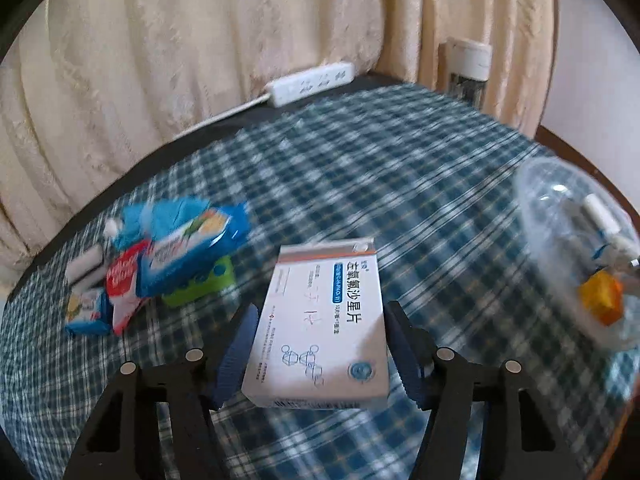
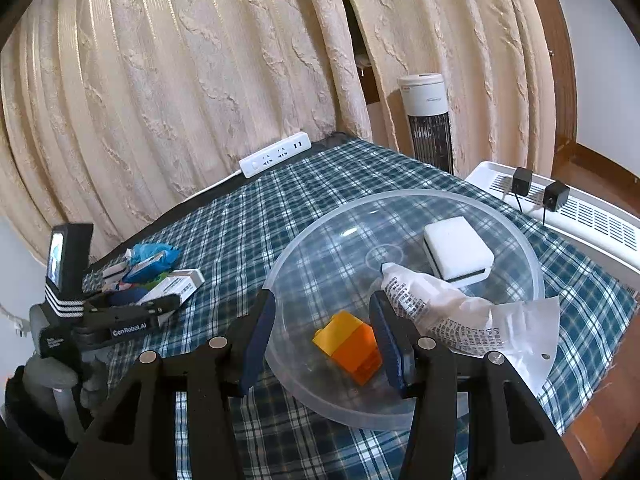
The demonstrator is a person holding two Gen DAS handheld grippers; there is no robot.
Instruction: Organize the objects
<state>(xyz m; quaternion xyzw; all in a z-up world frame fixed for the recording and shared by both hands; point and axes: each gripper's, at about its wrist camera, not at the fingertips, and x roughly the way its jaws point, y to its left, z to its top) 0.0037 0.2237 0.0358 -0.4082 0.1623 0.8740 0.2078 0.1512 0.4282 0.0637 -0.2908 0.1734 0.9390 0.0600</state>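
My left gripper [image 1: 318, 320] holds a white medicine box [image 1: 320, 320] between its blue pads, lifted above the checked cloth. The box and left gripper also show in the right wrist view [image 2: 172, 290]. My right gripper [image 2: 322, 320] is open and empty above the near rim of a clear plastic bowl [image 2: 532, 264]. The bowl holds an orange-yellow block [image 2: 348, 346], a white sponge block [image 2: 458, 250] and a white printed sachet [image 2: 440, 312]. The bowl also shows at the right of the left wrist view [image 1: 536, 216].
A pile of snack packets [image 1: 160, 256] and a green item [image 1: 204, 284] lie at the table's left. A white power strip [image 2: 276, 154] lies at the far edge by the curtain. A tower heater [image 2: 426, 120] and a white appliance [image 2: 580, 208] stand beyond the table's right.
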